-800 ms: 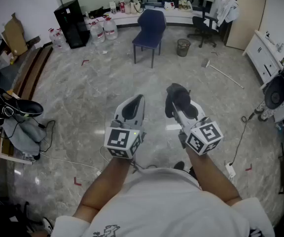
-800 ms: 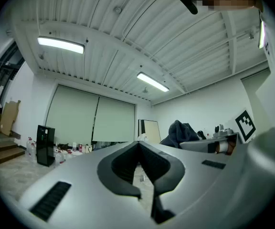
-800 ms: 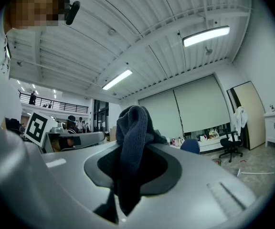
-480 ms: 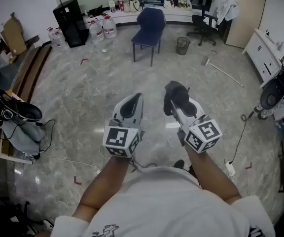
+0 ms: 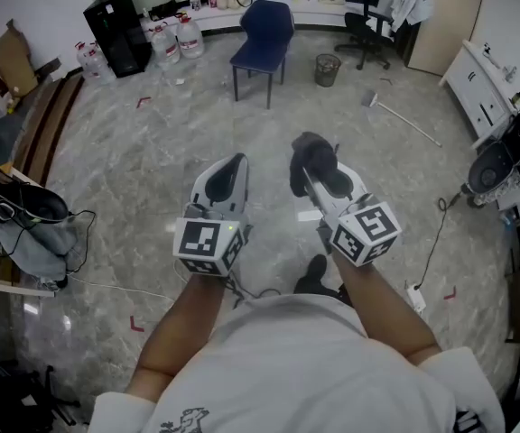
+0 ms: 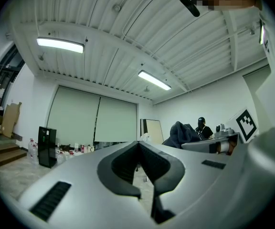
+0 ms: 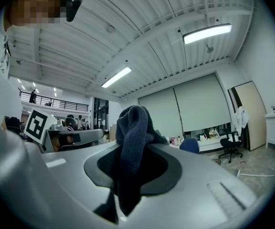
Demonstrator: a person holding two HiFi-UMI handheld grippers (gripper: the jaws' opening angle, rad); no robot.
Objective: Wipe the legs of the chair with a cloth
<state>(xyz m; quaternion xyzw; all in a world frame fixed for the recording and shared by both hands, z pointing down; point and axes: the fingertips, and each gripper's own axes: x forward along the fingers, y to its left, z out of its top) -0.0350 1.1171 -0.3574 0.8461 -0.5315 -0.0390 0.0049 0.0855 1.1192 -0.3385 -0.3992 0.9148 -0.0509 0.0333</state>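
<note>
No words or numbers are showing clearly enough to read. The black-and-white square markers (image 5: pixel 208 242) on the cubes of the left gripper (image 5: pixel 234 163) and right gripper (image 5: pixel 308 157) are carrying only block patterns. The dark print (image 5: pixel 186 419) on the white shirt (image 5: pixel 305 368) is showing too small to read.

Walking up: the person's dark shoe (image 5: pixel 312 276) has stepped forward into fuller view under the left hand-held gripper (image 5: pixel 232 164) and right hand-held gripper (image 5: pixel 309 171). Both have drawn slightly nearer the blue chair (image 5: pixel 262 32), which now sits higher and further left in the head view.
</note>
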